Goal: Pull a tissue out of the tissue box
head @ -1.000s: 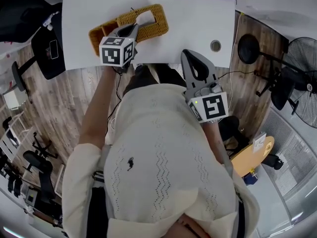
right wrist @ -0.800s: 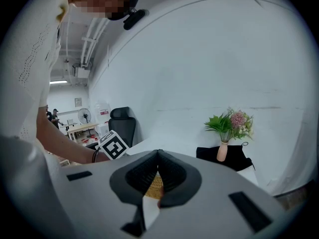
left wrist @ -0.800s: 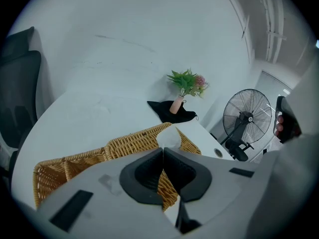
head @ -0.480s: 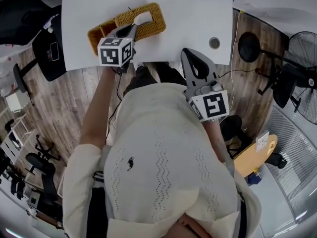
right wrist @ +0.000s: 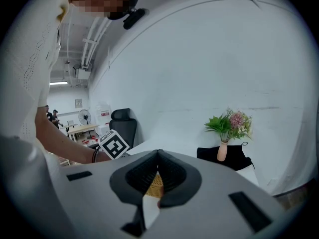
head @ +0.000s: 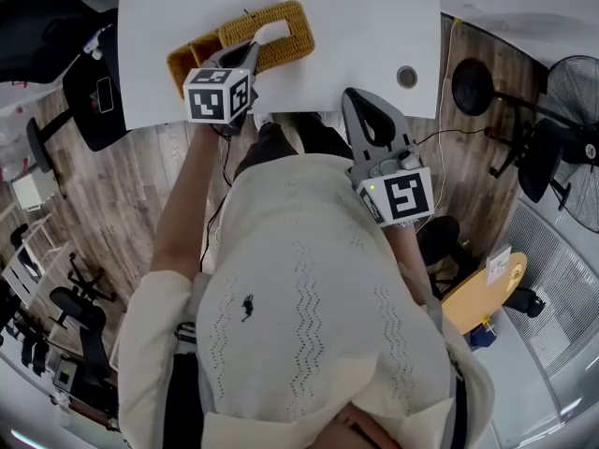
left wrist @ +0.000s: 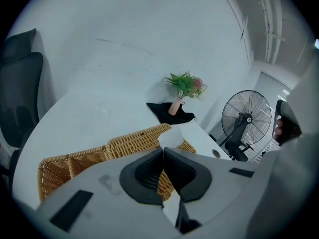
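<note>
Poking from tissue box [left wrist: 130,143], tissue [left wrist: 170,137] at tip of left gripper [left wrist: 162,151]

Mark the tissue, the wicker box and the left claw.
tissue [left wrist: 171,137]: left gripper view, its upright white tip.
wicker box [left wrist: 129,143]: left gripper view, woven top rim.
left claw [left wrist: 163,150]: left gripper view, where its closed tips meet.

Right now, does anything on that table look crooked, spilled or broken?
Nothing spilled or broken. The wicker tissue box lies at a slant to the table edge, and a tissue pokes from its slot, seemingly pinched at the left gripper's tips, as expected.
</note>
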`<state>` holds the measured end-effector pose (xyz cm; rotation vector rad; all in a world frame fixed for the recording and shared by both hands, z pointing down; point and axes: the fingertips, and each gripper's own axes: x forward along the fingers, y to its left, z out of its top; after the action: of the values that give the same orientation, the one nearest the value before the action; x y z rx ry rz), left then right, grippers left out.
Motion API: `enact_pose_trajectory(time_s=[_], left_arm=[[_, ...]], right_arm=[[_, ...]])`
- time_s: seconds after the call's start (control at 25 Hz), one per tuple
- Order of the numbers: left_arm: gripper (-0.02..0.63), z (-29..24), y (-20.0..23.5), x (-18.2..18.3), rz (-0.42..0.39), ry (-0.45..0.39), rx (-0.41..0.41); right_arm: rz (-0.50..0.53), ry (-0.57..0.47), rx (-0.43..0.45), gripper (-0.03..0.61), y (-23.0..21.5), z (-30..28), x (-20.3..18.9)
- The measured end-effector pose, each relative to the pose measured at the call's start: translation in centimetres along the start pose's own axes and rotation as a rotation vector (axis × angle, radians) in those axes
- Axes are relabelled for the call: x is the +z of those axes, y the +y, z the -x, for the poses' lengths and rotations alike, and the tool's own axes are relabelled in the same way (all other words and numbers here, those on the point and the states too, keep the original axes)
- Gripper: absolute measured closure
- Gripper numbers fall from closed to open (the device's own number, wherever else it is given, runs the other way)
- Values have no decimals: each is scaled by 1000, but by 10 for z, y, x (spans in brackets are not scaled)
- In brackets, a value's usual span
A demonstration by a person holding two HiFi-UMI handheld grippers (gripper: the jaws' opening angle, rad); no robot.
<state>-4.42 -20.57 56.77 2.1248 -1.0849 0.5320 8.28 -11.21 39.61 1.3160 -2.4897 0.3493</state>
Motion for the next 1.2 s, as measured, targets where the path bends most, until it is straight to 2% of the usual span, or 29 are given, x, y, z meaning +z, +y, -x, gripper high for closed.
enact_pose_trajectory(time_s=[1.2], left_arm=[[601, 11, -7, -2, 1, -5, -8]], right_arm=[[-4, -18, 3, 577, 8, 5, 0]])
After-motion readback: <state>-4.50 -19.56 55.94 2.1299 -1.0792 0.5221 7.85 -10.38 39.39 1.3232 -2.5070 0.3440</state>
